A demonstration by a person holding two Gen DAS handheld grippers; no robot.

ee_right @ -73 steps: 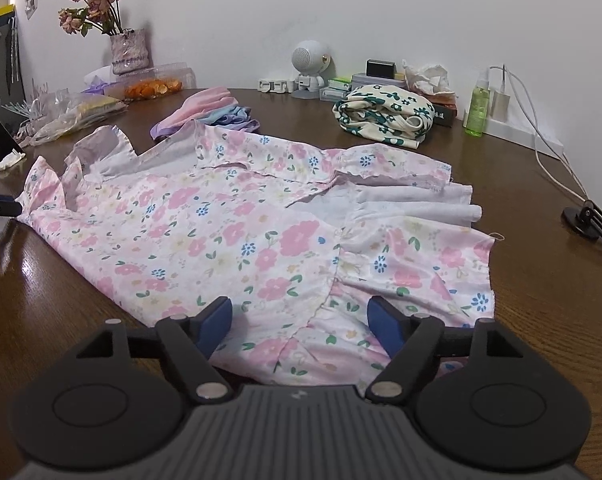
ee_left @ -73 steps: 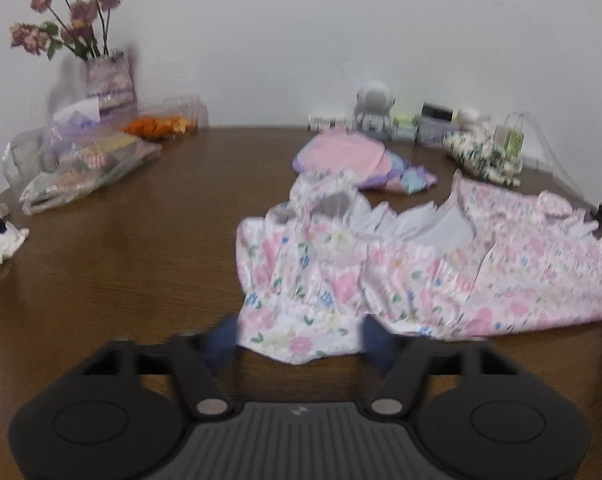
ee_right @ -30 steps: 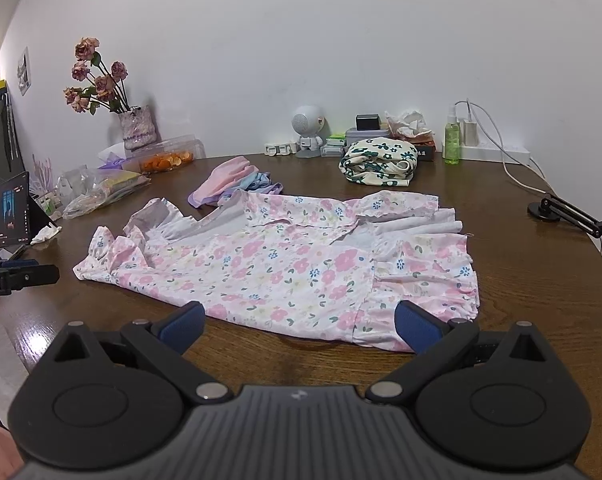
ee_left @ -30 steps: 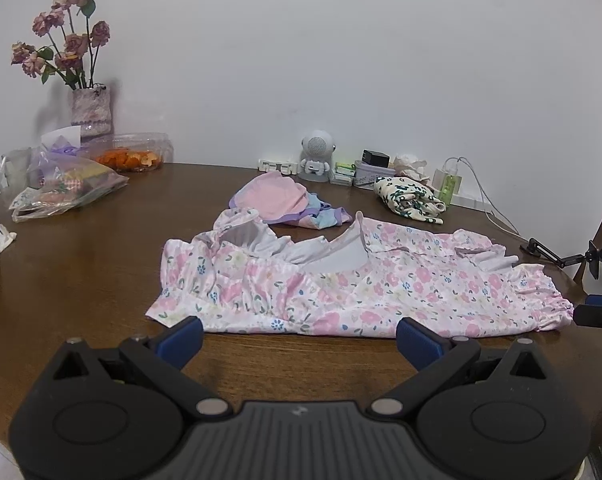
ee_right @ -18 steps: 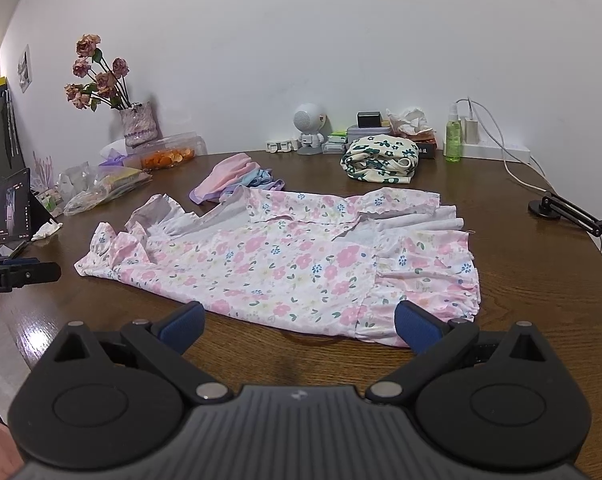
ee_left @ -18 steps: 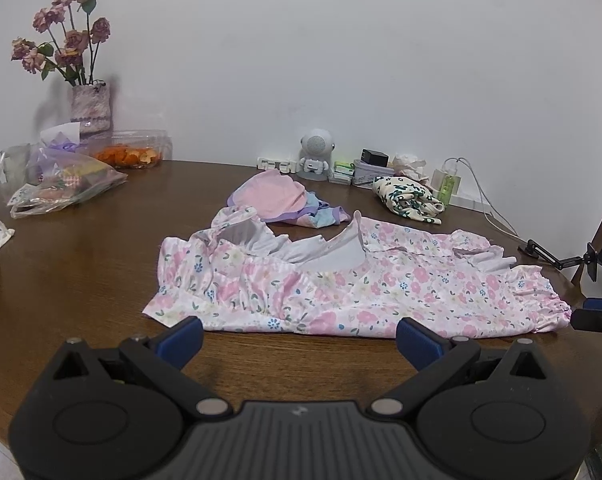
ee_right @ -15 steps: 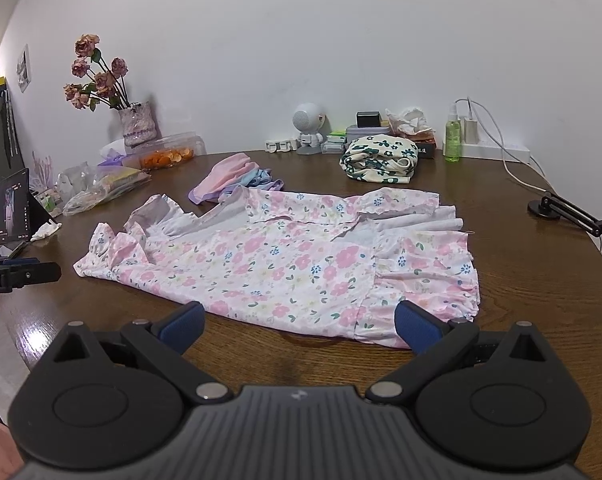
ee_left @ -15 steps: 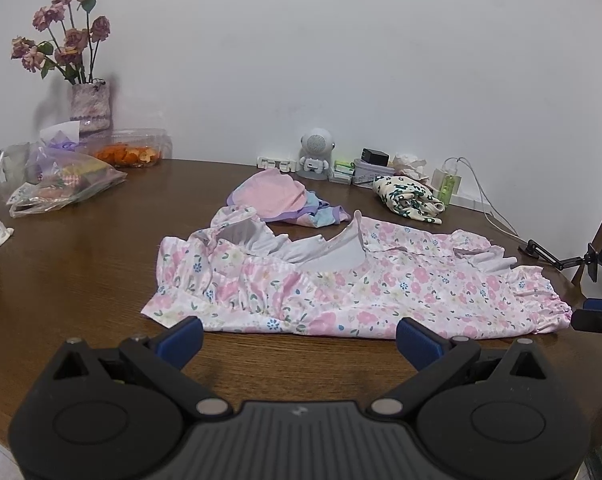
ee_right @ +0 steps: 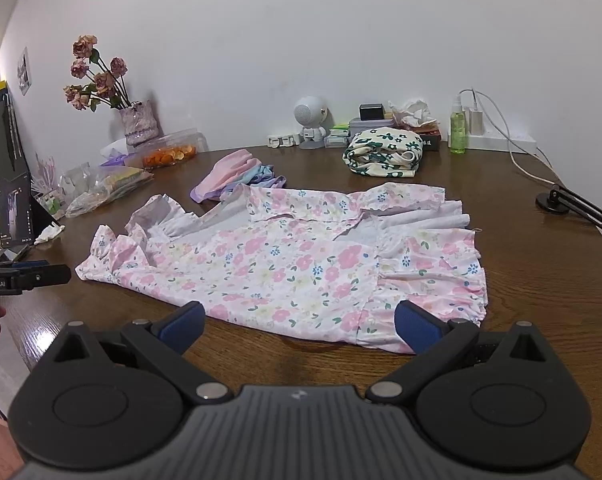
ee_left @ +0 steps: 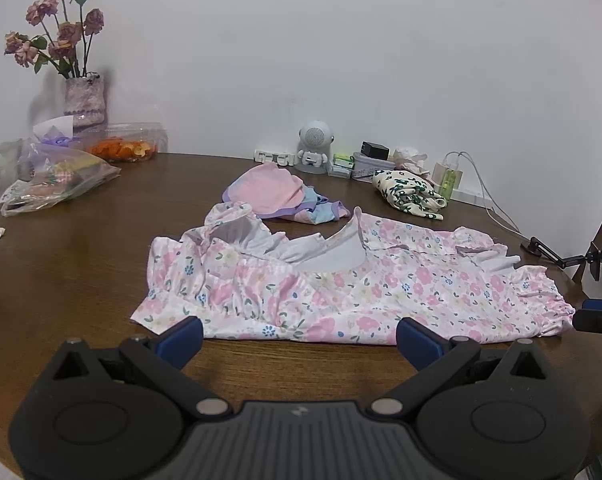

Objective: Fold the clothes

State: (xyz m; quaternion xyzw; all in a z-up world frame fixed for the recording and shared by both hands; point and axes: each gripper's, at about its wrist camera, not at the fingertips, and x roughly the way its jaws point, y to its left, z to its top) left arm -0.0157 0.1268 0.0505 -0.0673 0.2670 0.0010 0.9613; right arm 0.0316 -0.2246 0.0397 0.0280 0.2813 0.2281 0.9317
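Right wrist view shows the dress (ee_right: pixel 301 256) lying mid-frame on the counter (ee_right: pixel 541 272), both claws (ee_right: pixel 299 326) (ee_left: pixel 299 338) wide and empty; a pinch catching only the ruffled top layer could skew the fold.

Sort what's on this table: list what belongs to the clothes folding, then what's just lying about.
Folding job:
pink floral dress
pink and blue garments
green floral bundle
left gripper, right gripper, jaws open

Lying about:
flower vase
robot figurine
green spray bottle
snack bags
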